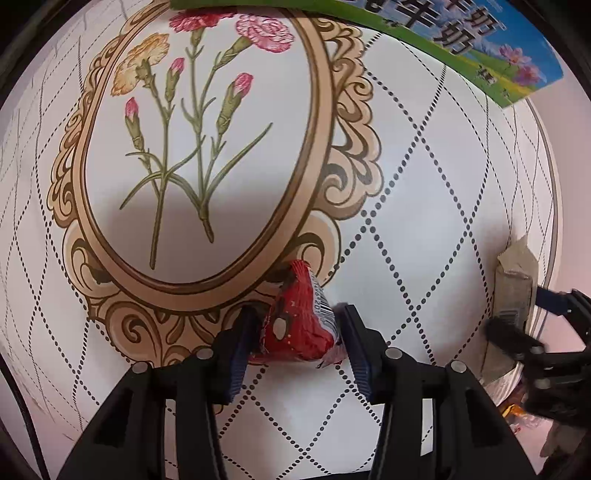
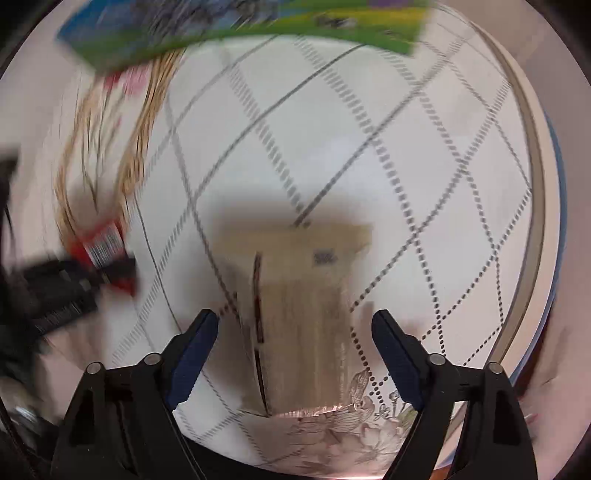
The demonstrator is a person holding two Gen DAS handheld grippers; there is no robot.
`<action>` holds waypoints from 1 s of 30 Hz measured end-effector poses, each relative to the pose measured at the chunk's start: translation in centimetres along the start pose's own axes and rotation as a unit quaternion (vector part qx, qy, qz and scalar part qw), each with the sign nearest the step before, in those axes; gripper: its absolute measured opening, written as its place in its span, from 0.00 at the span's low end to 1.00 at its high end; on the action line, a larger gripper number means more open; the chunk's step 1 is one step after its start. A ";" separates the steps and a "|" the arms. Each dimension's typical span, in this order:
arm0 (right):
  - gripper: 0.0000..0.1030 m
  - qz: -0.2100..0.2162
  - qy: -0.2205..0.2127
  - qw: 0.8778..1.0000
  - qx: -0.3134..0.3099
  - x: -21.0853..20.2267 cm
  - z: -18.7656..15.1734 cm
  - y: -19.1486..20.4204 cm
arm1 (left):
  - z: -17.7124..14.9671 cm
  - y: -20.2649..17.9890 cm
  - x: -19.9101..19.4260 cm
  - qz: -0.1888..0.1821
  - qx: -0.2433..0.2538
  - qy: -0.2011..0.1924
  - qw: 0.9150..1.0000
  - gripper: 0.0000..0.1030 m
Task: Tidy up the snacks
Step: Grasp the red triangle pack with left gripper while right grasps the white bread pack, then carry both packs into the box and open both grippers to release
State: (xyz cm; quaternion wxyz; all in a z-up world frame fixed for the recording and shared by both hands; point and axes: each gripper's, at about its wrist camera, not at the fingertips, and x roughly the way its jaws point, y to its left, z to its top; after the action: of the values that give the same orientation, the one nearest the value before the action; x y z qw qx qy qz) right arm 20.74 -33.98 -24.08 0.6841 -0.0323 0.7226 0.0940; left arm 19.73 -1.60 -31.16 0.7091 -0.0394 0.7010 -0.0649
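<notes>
Beyond the right gripper (image 2: 295, 332), blur hides carton (image 2: 295, 306) detail.

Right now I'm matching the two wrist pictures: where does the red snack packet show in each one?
Left wrist: the red snack packet sits low centre, between the left gripper's fingers.
Right wrist: same packet, blurred, at the left edge, middle height.
Shared landmark: the green and blue carton along the top of both views.

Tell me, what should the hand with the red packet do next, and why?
Probably open a little wider and lift away. The red snack packet sits low over the flowered tablecloth between the left gripper jaws, which look barely closed on it, so it seems placed already.
</notes>
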 end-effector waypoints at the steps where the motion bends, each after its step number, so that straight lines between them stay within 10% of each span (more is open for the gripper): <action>1: 0.66 0.003 -0.001 1.000 0.014 0.4 -0.1 0.0 | 0.0 -0.7 0.4 0.004 0.005 0.000 1.000 0.45; 7: 0.67 0.106 -0.020 0.983 0.149 -0.3 -1.0 -2.8 | -0.7 -3.9 0.8 0.008 0.011 0.001 1.000 0.46; 15: 0.84 0.063 -0.015 0.990 0.123 1.8 -0.1 -2.4 | -0.1 -2.2 2.2 0.011 0.014 0.006 1.000 0.49; 20: 0.62 0.036 -0.039 0.994 0.094 1.2 -0.8 0.4 | -0.2 -2.7 1.8 0.014 0.007 -0.004 1.000 0.44; 30: 0.61 0.049 -0.063 0.992 0.093 -2.2 -2.9 -0.9 | 0.1 -4.4 -0.5 0.026 0.024 -0.023 0.999 0.37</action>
State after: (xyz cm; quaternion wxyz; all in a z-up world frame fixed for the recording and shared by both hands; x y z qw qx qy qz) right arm 18.22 -35.60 -21.85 0.7231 0.0730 0.6841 0.0616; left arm 19.66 -5.87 -30.03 0.7274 -0.0053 0.6834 -0.0622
